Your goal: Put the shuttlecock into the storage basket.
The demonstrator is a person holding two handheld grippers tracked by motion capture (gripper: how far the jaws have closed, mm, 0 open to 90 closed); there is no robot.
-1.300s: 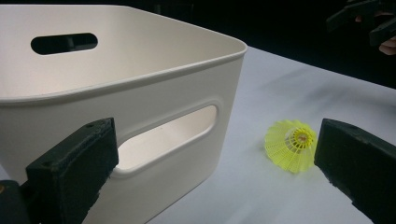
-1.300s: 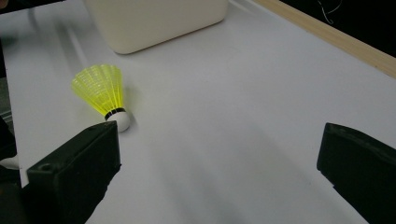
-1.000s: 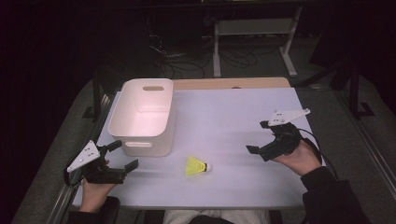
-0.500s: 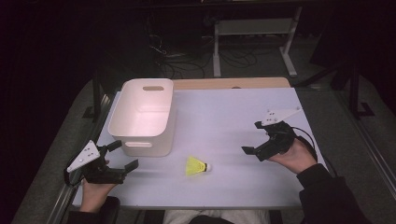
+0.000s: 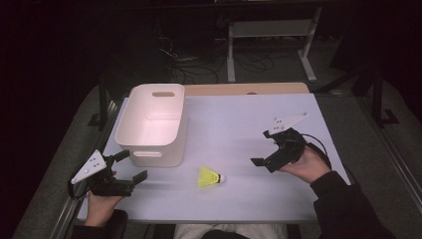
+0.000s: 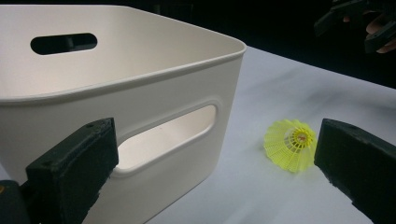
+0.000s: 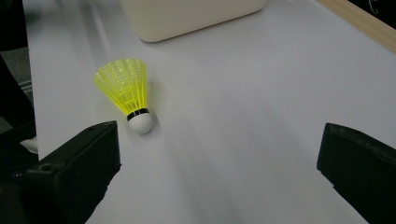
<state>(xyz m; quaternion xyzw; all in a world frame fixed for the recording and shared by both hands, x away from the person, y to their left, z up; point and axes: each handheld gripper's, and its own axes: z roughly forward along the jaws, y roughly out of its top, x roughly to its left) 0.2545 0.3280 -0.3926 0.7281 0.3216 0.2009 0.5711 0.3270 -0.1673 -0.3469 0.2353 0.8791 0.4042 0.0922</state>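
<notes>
High view: the yellow shuttlecock [image 5: 209, 177] is lying on its side on the white table [image 5: 239, 124], white cork pointing toward the right gripper [image 5: 267, 149], just off the near right corner of the white bin [image 5: 154, 124]. That right gripper is hovering near it, jaws spread wide and holding nothing. Over in the right gripper view, the shuttlecock [image 7: 127, 92] is sitting ahead of the left-hand jaw, untouched. The left gripper [image 5: 130, 167] is waiting by the bin's near wall, jaws gaping wide too, gripping nothing.
</notes>
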